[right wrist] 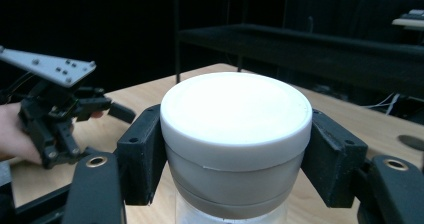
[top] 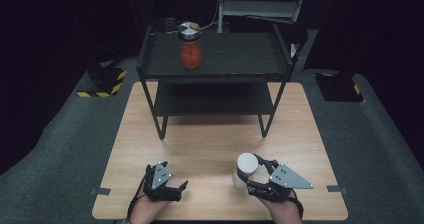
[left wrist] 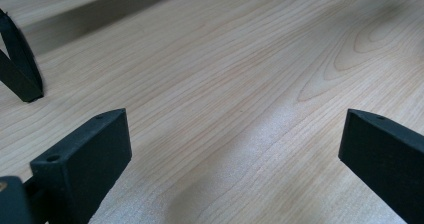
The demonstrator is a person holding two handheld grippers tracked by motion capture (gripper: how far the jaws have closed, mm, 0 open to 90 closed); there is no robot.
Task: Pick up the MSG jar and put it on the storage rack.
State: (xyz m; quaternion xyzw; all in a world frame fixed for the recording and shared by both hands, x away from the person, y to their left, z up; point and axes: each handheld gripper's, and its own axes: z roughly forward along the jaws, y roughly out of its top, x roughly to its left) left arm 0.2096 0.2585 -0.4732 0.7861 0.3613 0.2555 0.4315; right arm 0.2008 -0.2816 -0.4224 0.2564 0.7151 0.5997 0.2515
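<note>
White-lidded jar: clamped under its lid by right tongs at counter front; left tongs gaping, empty; lift apparently underway, next placement likely on shelf rack.

the high view looks down from above at the whole light wooden table. the left gripper view sits very close to the tabletop, facing across it. the right gripper view looks level over the same table toward the black metal shelf rack, which the high view shows at the top middle.
</note>
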